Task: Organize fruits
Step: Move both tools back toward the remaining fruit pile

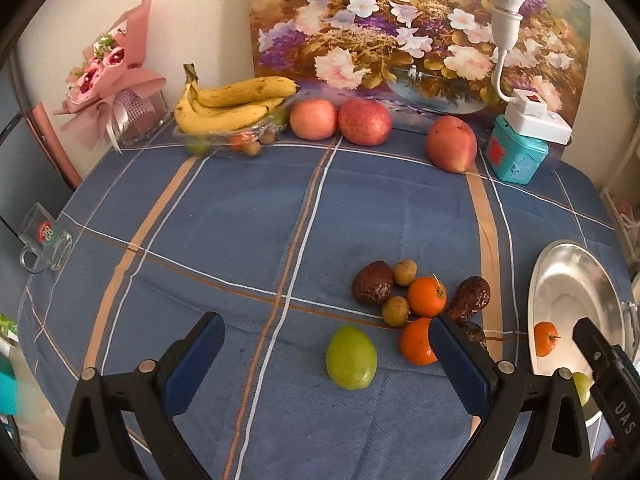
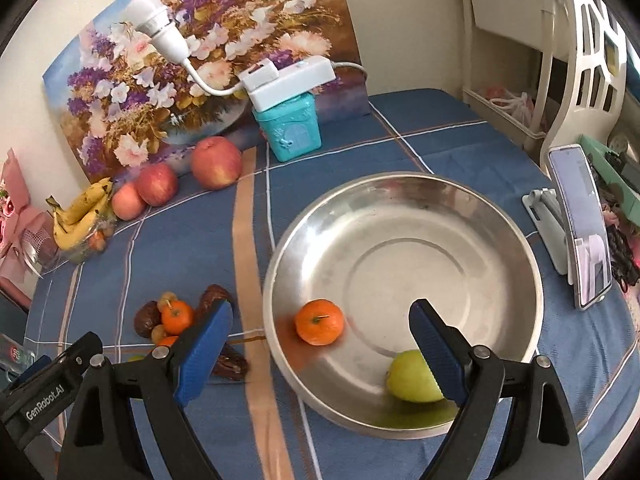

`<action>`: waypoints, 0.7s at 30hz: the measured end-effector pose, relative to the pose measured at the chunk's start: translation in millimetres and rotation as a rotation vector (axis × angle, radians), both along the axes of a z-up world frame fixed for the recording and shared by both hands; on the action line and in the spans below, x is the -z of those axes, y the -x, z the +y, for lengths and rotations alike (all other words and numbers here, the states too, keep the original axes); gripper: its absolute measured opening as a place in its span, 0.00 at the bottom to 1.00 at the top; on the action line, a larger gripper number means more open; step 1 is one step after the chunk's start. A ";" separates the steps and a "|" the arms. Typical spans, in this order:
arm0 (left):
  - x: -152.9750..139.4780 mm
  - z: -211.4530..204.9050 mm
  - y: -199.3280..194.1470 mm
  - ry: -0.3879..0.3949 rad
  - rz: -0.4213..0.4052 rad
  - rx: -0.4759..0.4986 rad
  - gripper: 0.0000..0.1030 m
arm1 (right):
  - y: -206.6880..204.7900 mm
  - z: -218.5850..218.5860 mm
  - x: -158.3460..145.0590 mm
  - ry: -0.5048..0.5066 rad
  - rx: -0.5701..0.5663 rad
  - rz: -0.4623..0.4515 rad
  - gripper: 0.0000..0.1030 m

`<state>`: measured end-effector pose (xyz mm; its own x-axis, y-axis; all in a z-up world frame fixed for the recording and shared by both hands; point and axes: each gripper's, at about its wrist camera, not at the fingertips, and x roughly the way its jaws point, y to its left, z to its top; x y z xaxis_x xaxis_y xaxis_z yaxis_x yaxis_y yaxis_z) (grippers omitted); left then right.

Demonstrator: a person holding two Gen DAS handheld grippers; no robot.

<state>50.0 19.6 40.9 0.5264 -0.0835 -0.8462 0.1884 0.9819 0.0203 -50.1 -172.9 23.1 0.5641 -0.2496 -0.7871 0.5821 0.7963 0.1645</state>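
A steel bowl (image 2: 460, 208) stands on the blue checked tablecloth and holds a tangerine (image 2: 319, 322) and a green fruit (image 2: 412, 378). My right gripper (image 2: 320, 328) is open and empty above the bowl's near left rim. In the left wrist view a green fruit (image 1: 351, 357) lies on the cloth between the fingers of my open, empty left gripper (image 1: 326, 338). Just beyond it lies a cluster of two tangerines (image 1: 426, 296), dark dates (image 1: 372, 282) and small brown longans (image 1: 405, 272). The bowl (image 1: 568, 272) shows at the right edge there.
Bananas (image 1: 236, 104) on a clear tray, three red apples (image 1: 364, 122), a teal box (image 1: 516, 156) with a white lamp, and a flower painting stand along the back. A bouquet (image 1: 108, 80) is back left. A phone on a stand (image 2: 580, 224) is right of the bowl.
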 end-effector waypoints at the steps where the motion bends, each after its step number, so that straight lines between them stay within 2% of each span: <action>1: 1.4 1.3 -1.8 0.014 0.017 0.003 1.00 | -0.9 2.0 -0.4 0.002 -0.003 0.001 0.88; 8: 12.5 8.3 -12.6 0.055 0.095 -0.014 1.00 | -8.4 14.1 4.4 -0.017 -0.067 0.011 0.88; 13: 15.0 19.1 -15.1 0.119 0.087 -0.024 1.00 | -17.4 22.9 11.3 -0.031 -0.096 0.034 0.88; 21: 14.1 36.7 -23.3 0.164 0.048 -0.064 1.00 | -30.2 39.9 17.1 -0.011 -0.159 0.034 0.88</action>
